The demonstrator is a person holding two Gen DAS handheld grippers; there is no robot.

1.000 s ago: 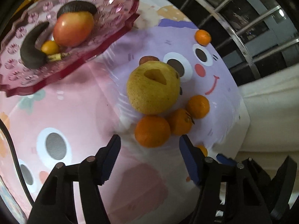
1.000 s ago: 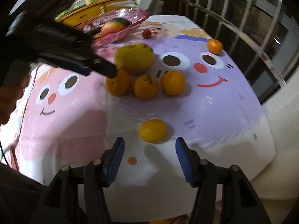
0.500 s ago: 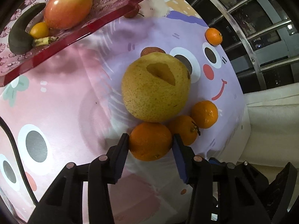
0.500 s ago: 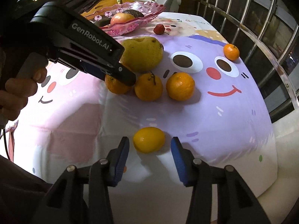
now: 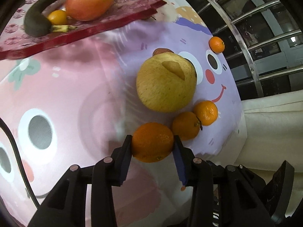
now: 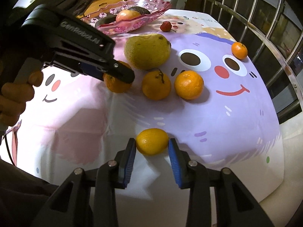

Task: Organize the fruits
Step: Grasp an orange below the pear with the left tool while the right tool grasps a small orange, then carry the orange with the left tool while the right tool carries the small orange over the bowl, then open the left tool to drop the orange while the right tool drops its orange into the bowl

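One pink scalloped dish (image 5: 117, 21) stands at the far left of the bench (image 6: 236, 132), holding a large red-orange fruit (image 5: 89, 1), a dark curved fruit (image 5: 36, 20) and a small yellow-orange one (image 5: 56, 17). On the cartoon-printed cloth a big yellow pear (image 5: 164, 85) lies nearest the dish, with three oranges just in front of it. The left tongs (image 5: 152, 145) have just been closing and pinch the leftmost orange (image 5: 152, 141); two more oranges (image 6: 156, 85) lie beside it. The right tongs (image 6: 152, 144) have also just been closing and pinch a small yellow citrus (image 6: 152, 141) alone near the front edge, bare cloth around it. A mandarin (image 6: 239, 50) sits close to the railing (image 6: 265, 43), a strawberry (image 6: 166, 26) by the dish.
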